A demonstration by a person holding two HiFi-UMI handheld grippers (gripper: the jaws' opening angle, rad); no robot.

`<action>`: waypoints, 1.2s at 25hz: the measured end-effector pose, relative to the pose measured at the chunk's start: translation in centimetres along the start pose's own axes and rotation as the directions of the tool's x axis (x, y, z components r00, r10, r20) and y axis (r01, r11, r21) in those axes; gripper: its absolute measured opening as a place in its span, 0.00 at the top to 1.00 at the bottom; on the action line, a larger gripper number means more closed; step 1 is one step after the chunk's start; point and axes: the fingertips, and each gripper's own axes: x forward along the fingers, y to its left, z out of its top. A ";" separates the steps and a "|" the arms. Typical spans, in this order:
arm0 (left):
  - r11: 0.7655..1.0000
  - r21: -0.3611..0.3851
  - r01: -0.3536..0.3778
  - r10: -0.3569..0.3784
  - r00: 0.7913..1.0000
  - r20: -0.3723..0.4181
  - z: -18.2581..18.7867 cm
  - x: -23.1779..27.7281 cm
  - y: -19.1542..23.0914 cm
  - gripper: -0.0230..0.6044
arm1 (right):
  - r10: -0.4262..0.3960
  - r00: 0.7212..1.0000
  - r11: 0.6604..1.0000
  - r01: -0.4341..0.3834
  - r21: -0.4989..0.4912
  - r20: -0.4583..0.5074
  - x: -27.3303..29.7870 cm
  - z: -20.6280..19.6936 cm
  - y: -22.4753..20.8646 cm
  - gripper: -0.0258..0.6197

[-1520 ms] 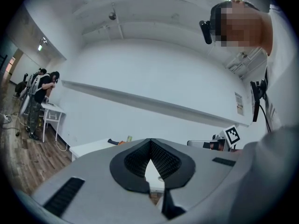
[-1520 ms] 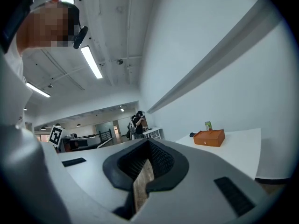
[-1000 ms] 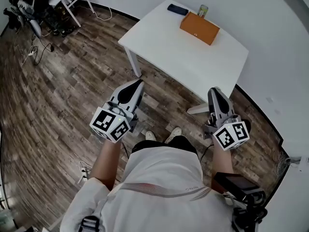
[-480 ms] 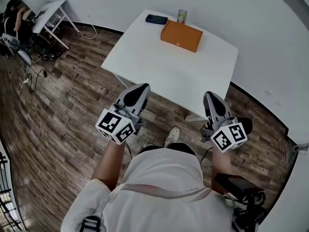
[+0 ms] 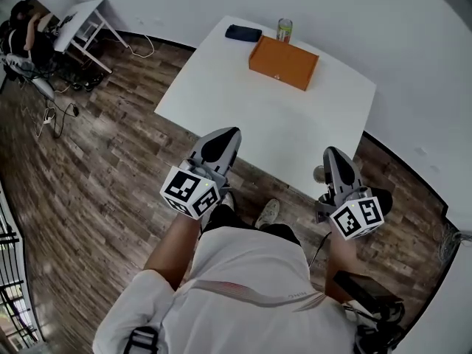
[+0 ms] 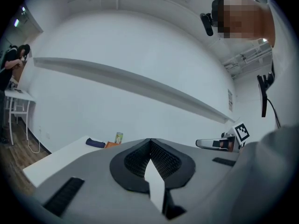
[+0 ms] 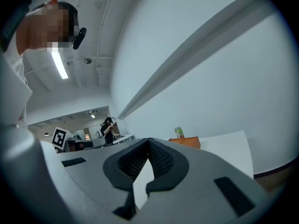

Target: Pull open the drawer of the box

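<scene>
At the far left a person (image 5: 31,35) sits by a small side table (image 5: 74,9) on the wood floor (image 5: 96,183). The left gripper (image 5: 227,133) is held level at the near edge of the white table (image 5: 221,87), its jaws pressed together with nothing between them. Toward the table's far side lie a dark flat case (image 5: 243,32) and, right of it, a green can (image 5: 285,29). The orange box (image 5: 284,62) sits just in front of the can, well apart from both grippers. The right gripper (image 5: 332,154) hangs off the table's near right edge, its jaws likewise closed and empty.
</scene>
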 end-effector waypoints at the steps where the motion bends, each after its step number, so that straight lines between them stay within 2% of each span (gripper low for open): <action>1: 1.000 -0.003 0.001 -0.001 1.000 -0.001 -0.1 0.5 0.7 0.95 | -0.012 1.000 1.000 0.012 -0.001 -0.003 0.3 -0.1 -0.1 0.96; 4: 1.000 -0.001 0.008 -0.008 1.000 -0.025 -1.2 2.5 2.9 0.95 | -0.056 0.998 0.998 0.056 0.004 -0.004 0.8 -0.4 -0.3 0.96; 10: 0.999 0.033 0.022 -0.018 0.991 -0.131 -4.8 9.3 7.1 0.94 | -0.135 0.990 0.991 0.135 0.015 -0.049 1.9 -2.1 -1.2 0.96; 14: 0.999 0.050 0.012 -0.002 0.980 -0.199 -7.5 13.4 9.8 0.88 | -0.157 0.984 0.987 0.160 0.028 -0.082 3.4 -4.1 -1.8 0.96; 17: 0.997 0.074 0.005 0.014 0.969 -0.246 -9.7 16.6 11.2 0.85 | -0.166 0.980 0.985 0.171 0.032 -0.106 4.3 -5.2 -2.7 0.96; 30: 0.998 0.055 -0.011 0.033 0.906 -0.423 -18.8 27.6 15.3 0.66 | -0.175 0.961 0.980 0.192 0.058 -0.216 6.3 -9.8 -6.7 0.96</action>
